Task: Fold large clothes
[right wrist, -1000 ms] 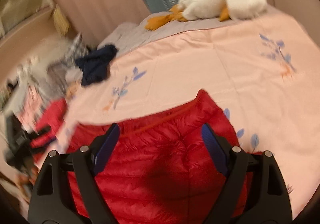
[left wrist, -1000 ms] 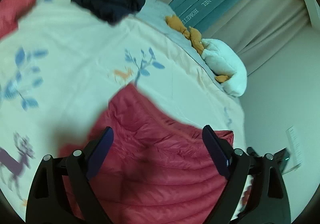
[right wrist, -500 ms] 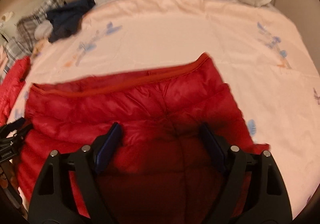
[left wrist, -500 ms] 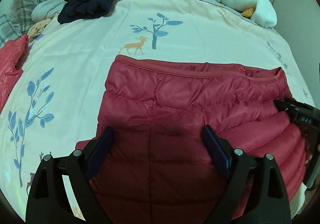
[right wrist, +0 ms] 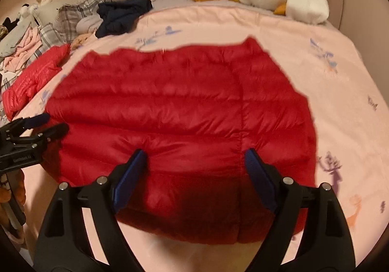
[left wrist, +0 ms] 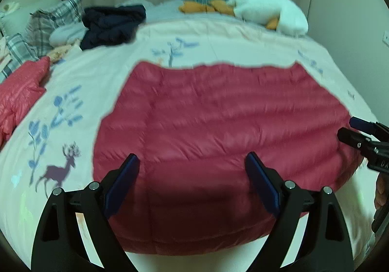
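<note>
Red jacket (left wrist: 218,131) flat on bed (left wrist: 218,36) near front edge, under both grippers, left (left wrist: 192,174) and right (right wrist: 195,170), fingers wide, holding nothing.

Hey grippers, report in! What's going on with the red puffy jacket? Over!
Left gripper open, right gripper open. Red quilted puffer jacket flat on cream printed bedspread. Nothing on it.

Dim indoor light, motion blur, fisheye warp w/ dark edges.
</note>
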The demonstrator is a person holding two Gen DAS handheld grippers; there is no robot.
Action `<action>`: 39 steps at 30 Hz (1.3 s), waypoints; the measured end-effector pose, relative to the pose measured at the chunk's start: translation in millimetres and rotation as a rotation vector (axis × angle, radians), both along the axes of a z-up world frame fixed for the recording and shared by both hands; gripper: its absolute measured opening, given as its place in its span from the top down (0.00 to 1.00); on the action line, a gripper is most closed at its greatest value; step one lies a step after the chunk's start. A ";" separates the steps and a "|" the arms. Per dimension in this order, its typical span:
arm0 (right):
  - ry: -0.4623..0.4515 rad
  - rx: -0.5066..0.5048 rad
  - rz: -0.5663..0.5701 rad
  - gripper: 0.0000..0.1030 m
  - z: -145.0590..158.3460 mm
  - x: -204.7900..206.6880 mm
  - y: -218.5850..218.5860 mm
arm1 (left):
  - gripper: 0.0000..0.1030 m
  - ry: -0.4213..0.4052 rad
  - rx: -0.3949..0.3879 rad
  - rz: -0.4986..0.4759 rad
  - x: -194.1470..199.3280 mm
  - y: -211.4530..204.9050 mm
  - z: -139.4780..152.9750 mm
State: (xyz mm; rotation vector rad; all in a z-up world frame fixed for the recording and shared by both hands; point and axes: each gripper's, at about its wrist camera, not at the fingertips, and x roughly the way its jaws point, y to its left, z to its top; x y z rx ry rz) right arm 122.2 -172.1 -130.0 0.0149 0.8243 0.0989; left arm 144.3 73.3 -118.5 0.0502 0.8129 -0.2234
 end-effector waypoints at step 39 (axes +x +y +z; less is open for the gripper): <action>-0.159 0.057 -0.015 0.02 153.8 -172.5 37.0 | 0.01 -0.145 0.005 0.069 -167.5 -6.1 159.9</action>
